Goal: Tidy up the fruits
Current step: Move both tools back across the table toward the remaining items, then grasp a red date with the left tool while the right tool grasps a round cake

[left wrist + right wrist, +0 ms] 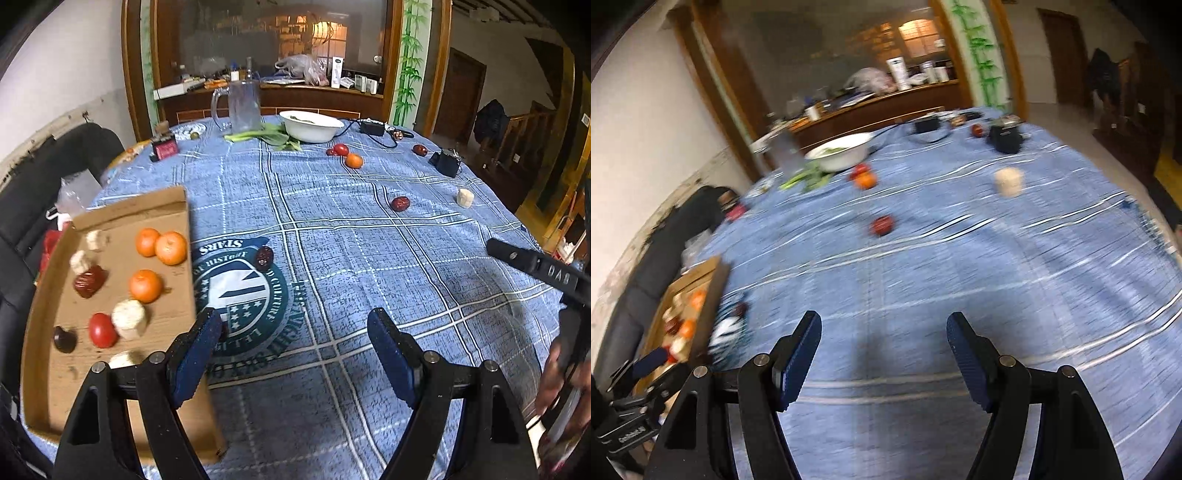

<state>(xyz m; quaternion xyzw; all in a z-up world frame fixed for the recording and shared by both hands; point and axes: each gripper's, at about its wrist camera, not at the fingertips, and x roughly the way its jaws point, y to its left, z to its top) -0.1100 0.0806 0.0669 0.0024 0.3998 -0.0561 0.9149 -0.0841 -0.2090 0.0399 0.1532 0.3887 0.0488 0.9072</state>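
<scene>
three glossy oranges (159,258) sat in the cardboard tray (122,218) among red and pale pieces. both the left gripper (295,332) and right gripper (884,332) gaped empty beside it.

Matt cardboard tray (110,218); woven cloth tablecloth (369,258).

A blue checked cloth (332,258) covers the bench; at its far end stand a glass jug (242,105) and a white bowl (311,125), leafy greens (266,136) lying between them; a black chair (48,192) sits at the left; a wooden door (458,96) stands right.
</scene>
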